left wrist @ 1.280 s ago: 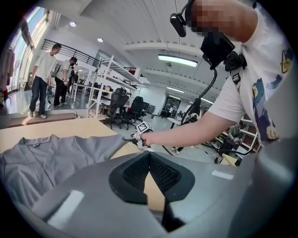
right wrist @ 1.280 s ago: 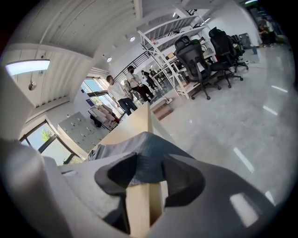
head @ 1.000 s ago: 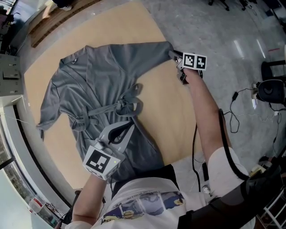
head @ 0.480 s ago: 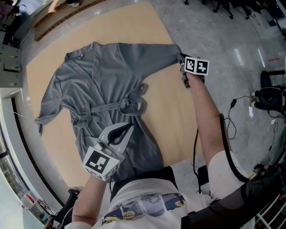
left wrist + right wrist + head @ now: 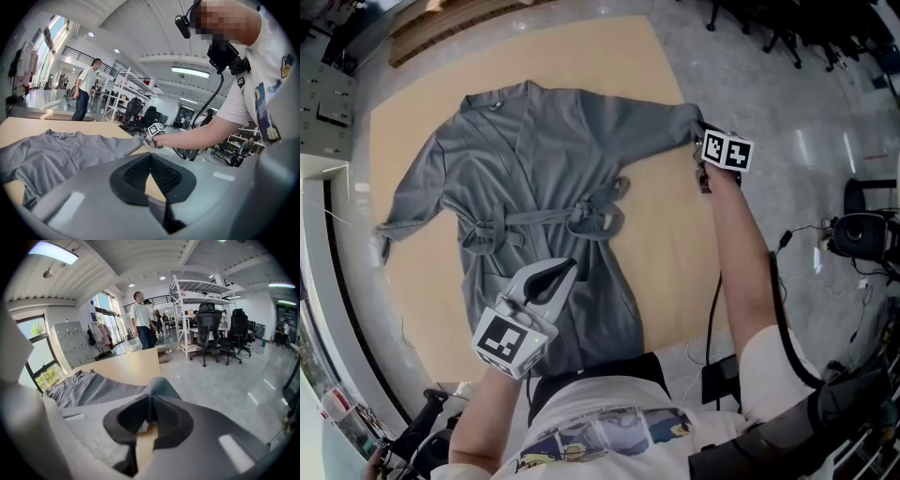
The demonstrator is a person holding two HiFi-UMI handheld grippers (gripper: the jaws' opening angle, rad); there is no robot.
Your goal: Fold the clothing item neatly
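A grey robe [image 5: 544, 159] lies spread face up on the tan table [image 5: 675, 244], with its belt [image 5: 553, 217] tied at the waist. My right gripper [image 5: 701, 141] is at the table's right edge, at the end of the robe's right sleeve [image 5: 656, 117]. Its jaws have just been closing, and the sleeve cuff [image 5: 159, 389] bulges out between them. My left gripper [image 5: 549, 277] hovers over the robe's lower skirt. Seen from the left gripper [image 5: 150, 157] itself, the jaws are shut with nothing between them. The robe [image 5: 61, 150] stretches away to the left there.
The table's right edge drops to a glossy grey floor [image 5: 806, 112] with cables [image 5: 797, 234]. Office chairs [image 5: 220, 333] and white shelving [image 5: 197, 301] stand beyond. A person [image 5: 142, 319] stands far off by the windows.
The right gripper has shut on the sleeve cuff and lifted it slightly. The head view has shifted, so the robe sits lower and more to the right in the picture. The left gripper stays shut.
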